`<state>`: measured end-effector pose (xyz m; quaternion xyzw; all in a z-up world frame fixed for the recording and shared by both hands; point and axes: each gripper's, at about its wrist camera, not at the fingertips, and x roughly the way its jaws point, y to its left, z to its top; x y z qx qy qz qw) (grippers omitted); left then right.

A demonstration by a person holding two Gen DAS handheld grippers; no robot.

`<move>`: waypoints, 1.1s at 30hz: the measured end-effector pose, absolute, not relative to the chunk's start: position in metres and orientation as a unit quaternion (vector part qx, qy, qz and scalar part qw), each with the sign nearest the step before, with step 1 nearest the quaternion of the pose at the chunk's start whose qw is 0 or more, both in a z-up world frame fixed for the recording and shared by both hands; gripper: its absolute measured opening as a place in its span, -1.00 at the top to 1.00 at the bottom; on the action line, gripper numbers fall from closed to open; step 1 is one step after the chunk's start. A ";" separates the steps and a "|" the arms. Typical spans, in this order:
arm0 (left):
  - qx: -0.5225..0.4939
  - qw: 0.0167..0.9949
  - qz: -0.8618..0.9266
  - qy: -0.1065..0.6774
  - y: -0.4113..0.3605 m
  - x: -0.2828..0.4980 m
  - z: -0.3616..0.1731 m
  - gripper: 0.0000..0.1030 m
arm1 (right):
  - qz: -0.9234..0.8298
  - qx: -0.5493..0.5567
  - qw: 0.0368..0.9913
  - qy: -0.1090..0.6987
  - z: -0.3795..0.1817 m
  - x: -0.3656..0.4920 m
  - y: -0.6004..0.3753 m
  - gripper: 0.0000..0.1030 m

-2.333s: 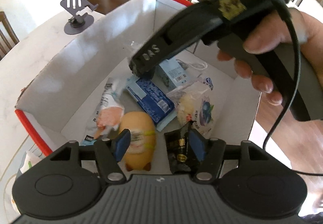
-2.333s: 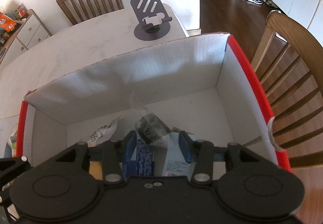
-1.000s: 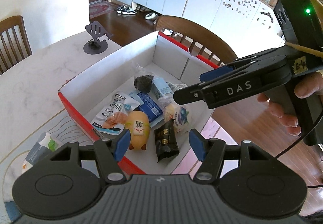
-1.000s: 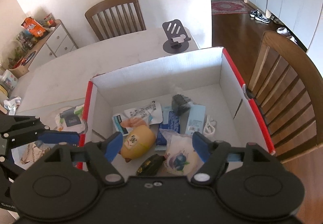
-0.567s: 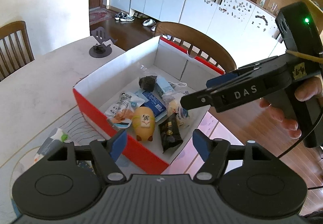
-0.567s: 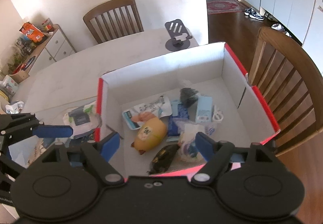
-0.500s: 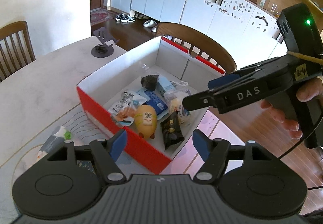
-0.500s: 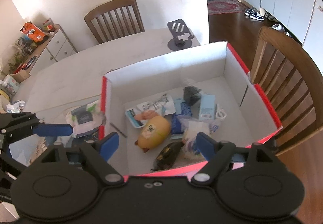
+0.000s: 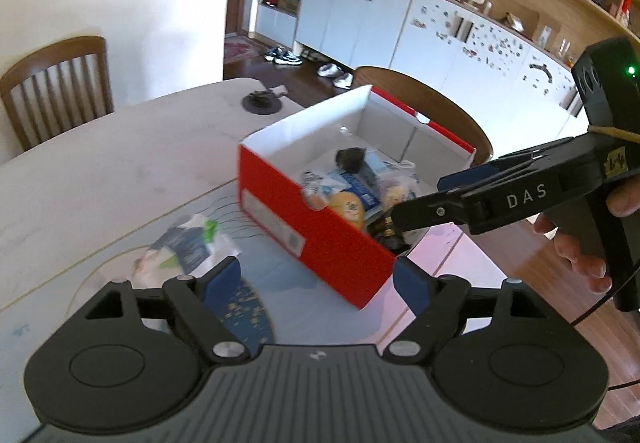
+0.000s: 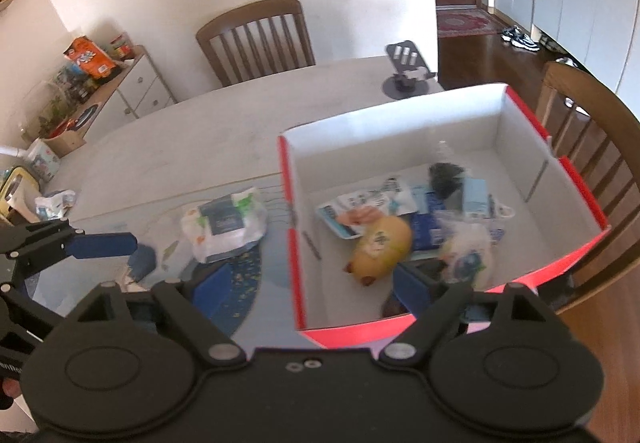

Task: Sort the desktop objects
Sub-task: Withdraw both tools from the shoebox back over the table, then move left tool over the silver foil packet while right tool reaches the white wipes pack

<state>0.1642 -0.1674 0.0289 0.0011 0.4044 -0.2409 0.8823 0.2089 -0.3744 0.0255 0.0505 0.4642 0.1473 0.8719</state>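
Lying at centre left of the right wrist view, on the blue-patterned mat, the white wipes pack sits just beside the red box – soft, light, crinkly, probably best pinched across its short width. Left gripper and right gripper are both opening, nothing between their jaws – box at right holds the sorted snacks
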 end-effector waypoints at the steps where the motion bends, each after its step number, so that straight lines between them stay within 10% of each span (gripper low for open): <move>1: 0.000 0.884 -0.237 0.403 -0.161 0.161 0.029 -0.64 | 0.148 0.049 0.873 0.462 0.026 0.207 -0.369 -0.74; 13: -0.023 0.880 -0.216 0.423 -0.100 0.139 0.009 -1.00 | 0.159 0.042 0.879 0.448 0.023 0.200 -0.316 -0.85; 33: -0.032 0.876 -0.164 0.453 -0.044 0.130 -0.037 -1.00 | 0.191 0.001 0.875 0.445 0.001 0.229 -0.243 -0.95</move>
